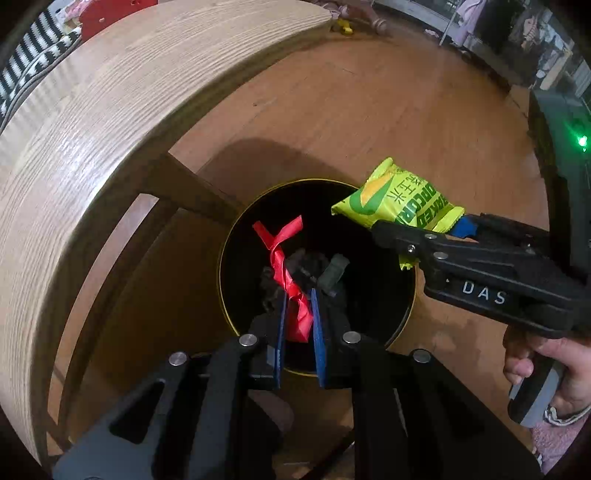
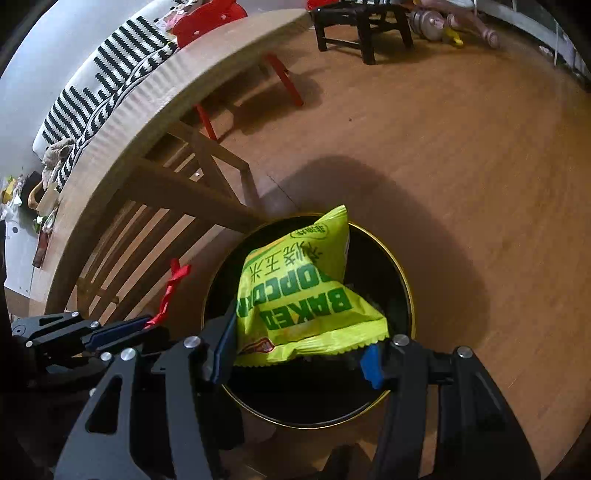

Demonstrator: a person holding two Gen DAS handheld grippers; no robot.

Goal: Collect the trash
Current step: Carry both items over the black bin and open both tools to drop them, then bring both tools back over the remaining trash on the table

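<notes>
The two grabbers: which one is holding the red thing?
The left gripper, pinching a twisted red ribbon over the black bin. The right gripper holds a yellow-green popcorn bag instead.

A lived-in room of a home, likely a living or play area. A warm wooden floor (image 2: 443, 147) spreads out beneath a pale wooden table (image 1: 92, 129) with slatted legs. A black-and-white striped cushion (image 2: 107, 74) lies against a white wall, beside a red chair (image 2: 207, 22). A small dark stool (image 2: 362, 26) stands farther off, with toys (image 2: 436, 26) scattered on the floor near it. A round black bin (image 2: 369, 398) with a gold rim sits by the table.
</notes>
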